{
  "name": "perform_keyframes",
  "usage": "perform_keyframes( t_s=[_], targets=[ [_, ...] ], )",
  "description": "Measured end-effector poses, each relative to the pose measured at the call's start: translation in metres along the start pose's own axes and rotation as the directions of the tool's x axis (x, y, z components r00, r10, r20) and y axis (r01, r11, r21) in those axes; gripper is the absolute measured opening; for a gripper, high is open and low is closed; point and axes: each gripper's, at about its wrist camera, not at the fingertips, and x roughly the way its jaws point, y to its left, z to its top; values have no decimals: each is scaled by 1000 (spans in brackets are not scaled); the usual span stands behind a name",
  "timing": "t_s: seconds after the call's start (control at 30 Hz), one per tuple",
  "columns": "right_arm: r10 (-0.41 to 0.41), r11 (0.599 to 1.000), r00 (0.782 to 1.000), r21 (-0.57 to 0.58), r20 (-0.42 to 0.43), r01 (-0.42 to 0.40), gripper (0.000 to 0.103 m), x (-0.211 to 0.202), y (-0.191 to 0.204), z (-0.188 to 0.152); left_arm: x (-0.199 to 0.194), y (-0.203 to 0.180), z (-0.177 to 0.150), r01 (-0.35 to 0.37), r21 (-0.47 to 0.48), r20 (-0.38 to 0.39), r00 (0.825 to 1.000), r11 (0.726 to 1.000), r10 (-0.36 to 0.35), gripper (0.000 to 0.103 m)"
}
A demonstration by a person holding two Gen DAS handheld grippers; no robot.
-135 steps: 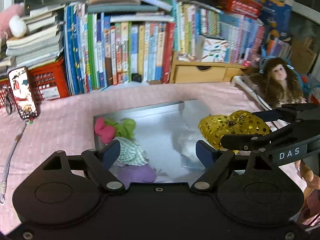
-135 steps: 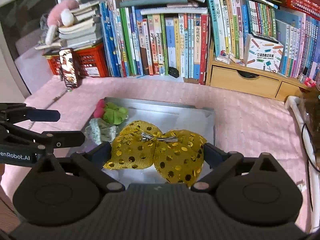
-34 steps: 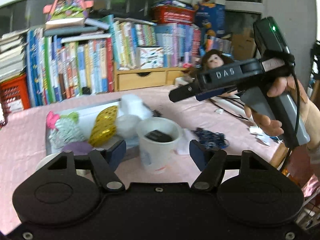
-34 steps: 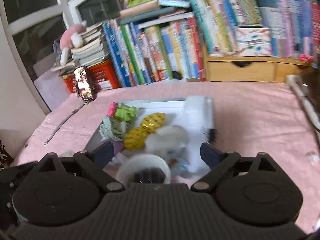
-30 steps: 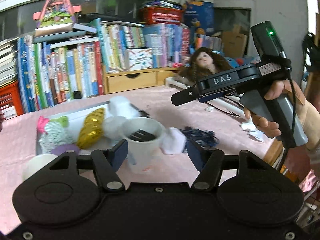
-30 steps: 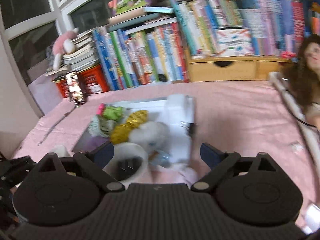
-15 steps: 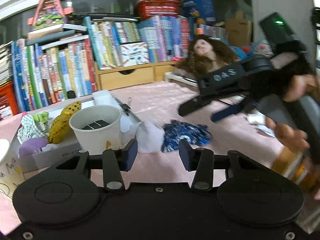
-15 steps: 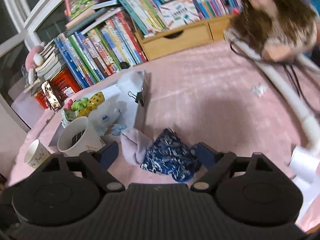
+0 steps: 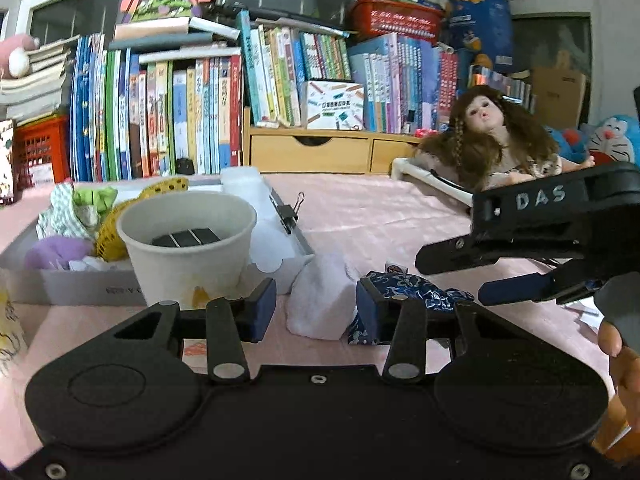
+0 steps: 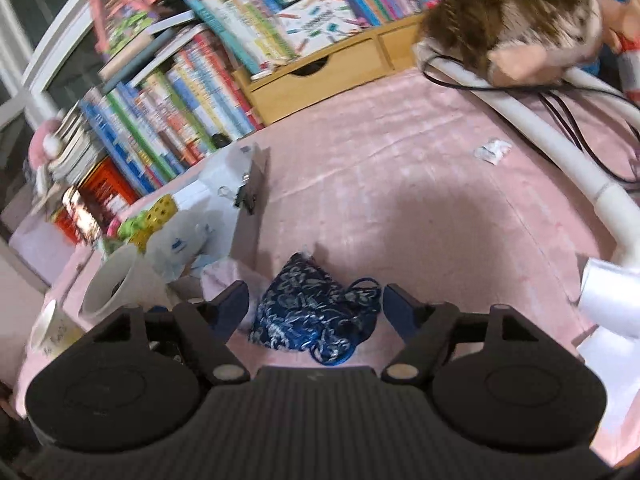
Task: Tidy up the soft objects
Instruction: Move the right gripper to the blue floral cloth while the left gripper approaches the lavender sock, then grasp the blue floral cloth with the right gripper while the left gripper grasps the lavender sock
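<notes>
1. Left wrist view: my left gripper (image 9: 316,308) hangs low over the pink tablecloth (image 9: 360,216), jaws spread and holding nothing, straddling a small white cloth lump (image 9: 320,300). A white paper cup holding black clips (image 9: 186,246) stands just beside my left finger; closing carelessly could, I judge, knock it over. The shallow grey tray of soft toys (image 9: 288,236) sits behind it.

2. Right wrist view: my right gripper (image 10: 316,304) is also spread and empty, framing the crumpled blue patterned fabric pouch (image 10: 316,316) on the cloth. Its loose blue cord (image 10: 360,284) may slip out or snag. With both grippers near each other, my fingers risk colliding, or catching tablecloth with the fabric.
</notes>
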Motion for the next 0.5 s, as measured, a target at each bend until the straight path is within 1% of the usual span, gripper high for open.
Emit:
perform_keyframes(
  t_s=[0.1,0.27,0.5],
  targets=[
    [17,999,1000,35,0,-17,80,4,-3,4,10,-3,-1,-4,-3,-15,1000,1000,4,43],
    [-4,1000,1000,22,-15,5,80,14,1,8,24,-4,0,-2,-37,-49,999,999,0,46],
    [14,997,998,75,-65,-9,80,29,-8,9,37,-1,-1,3,-86,-114,993,996,-13,44]
  ],
)
